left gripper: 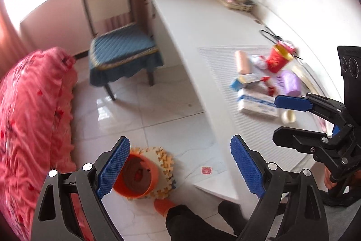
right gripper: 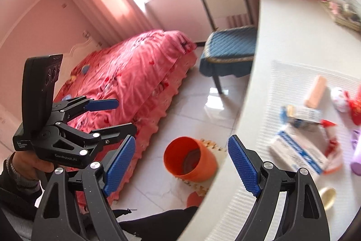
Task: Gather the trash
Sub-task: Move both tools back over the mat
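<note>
Left wrist view puts the left gripper (left gripper: 180, 164) right over the floor, jaws spread wide with nothing between them, and the orange trash bin (left gripper: 135, 175) sits just below its left pad on a foam puzzle mat (left gripper: 164, 164). The right gripper (right gripper: 181, 164) is the same story, wide open and empty, hanging over the near edge of the white table (left gripper: 187, 19); something dark and something red already lie at the bottom of the bin.

My guess is we're at the reach-for-the-next-piece step. The trash pile sits on the ribbed mat (left gripper: 225, 60) toward the table's right edge: a white and blue box (left gripper: 255, 103) nearest, a small blue-capped carton (left gripper: 243, 80) behind it, then a purple cup (left gripper: 291, 83) on its side, a red cup (left gripper: 278, 59) and a peach tube (left gripper: 242, 61). I'd take the flat box first, pinching it across the short side, since it lies closest and could slide on the ribs otherwise. The bin mouth looks small, so drop from straight above.

Room-wise: pink bedspread (right gripper: 135, 73) left of the bin, glossy tile floor (left gripper: 140, 105), a blue-cushioned chair (left gripper: 121, 46) at the table's far-left corner, clutter at the far end, pink curtains (right gripper: 108, 1) by the window.
</note>
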